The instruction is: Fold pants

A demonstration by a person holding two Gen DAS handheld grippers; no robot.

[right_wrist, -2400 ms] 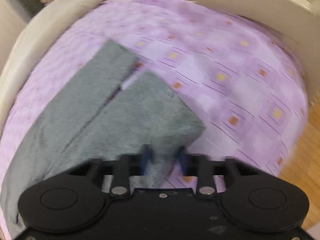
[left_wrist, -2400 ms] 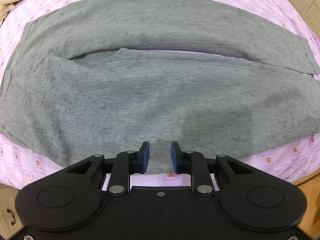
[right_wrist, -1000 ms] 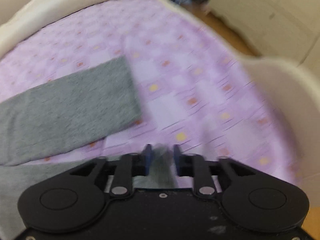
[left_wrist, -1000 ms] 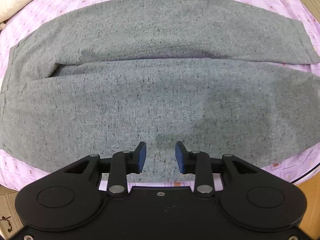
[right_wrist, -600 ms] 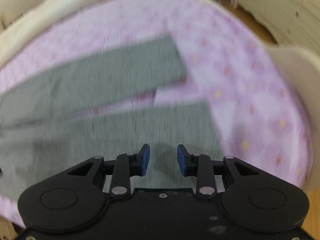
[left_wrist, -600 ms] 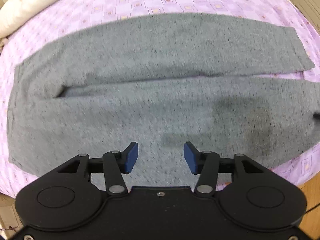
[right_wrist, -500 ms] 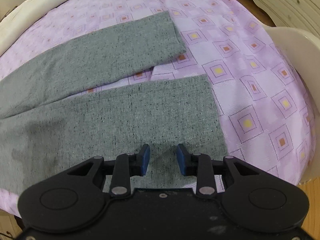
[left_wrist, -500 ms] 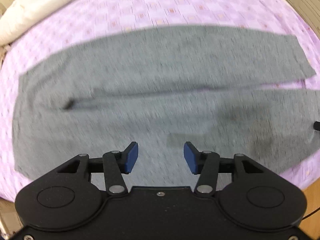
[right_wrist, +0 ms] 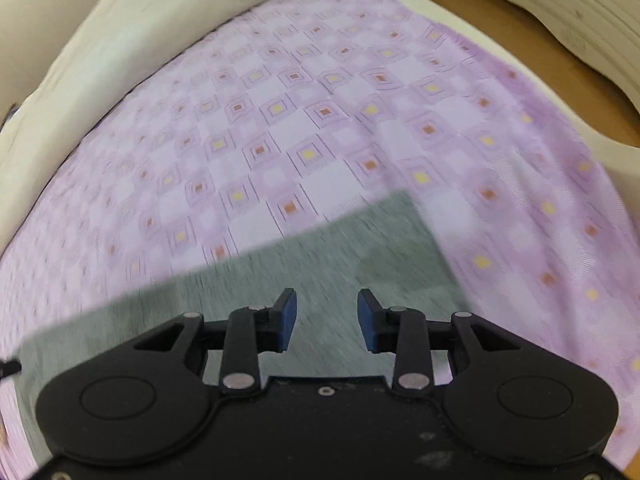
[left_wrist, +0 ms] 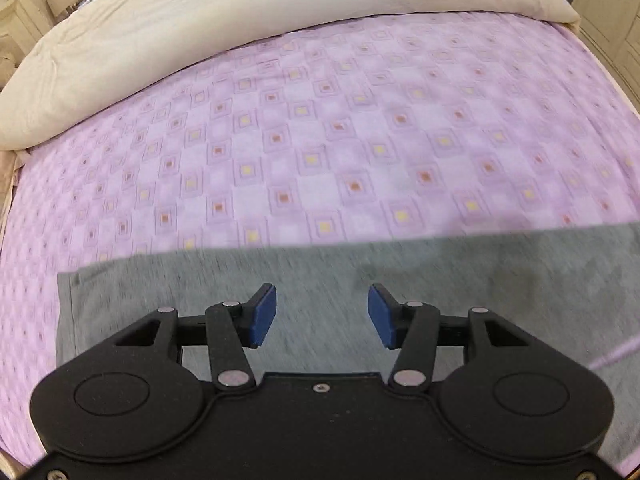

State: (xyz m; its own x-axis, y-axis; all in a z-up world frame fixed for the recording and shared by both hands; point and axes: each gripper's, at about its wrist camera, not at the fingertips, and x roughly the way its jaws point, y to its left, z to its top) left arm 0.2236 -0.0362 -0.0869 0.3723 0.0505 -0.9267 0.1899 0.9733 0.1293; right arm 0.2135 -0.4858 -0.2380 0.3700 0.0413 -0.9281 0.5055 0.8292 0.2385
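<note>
The grey pants lie flat on the purple patterned bed sheet. In the left wrist view only their far part shows, with the waist end at the left. My left gripper is open and empty above the cloth. In the right wrist view the far leg's cuff end lies ahead, blurred by motion. My right gripper is open and empty above that leg. The near parts of the pants are hidden under both grippers.
A cream duvet is bunched along the far side of the bed; it also shows in the right wrist view. Wooden floor and cream furniture lie beyond the bed's right end.
Both grippers have opened wider and tipped upward and forward over the pants. The pants now fill only the lower part of each view and the bare sheet fills the rest.
</note>
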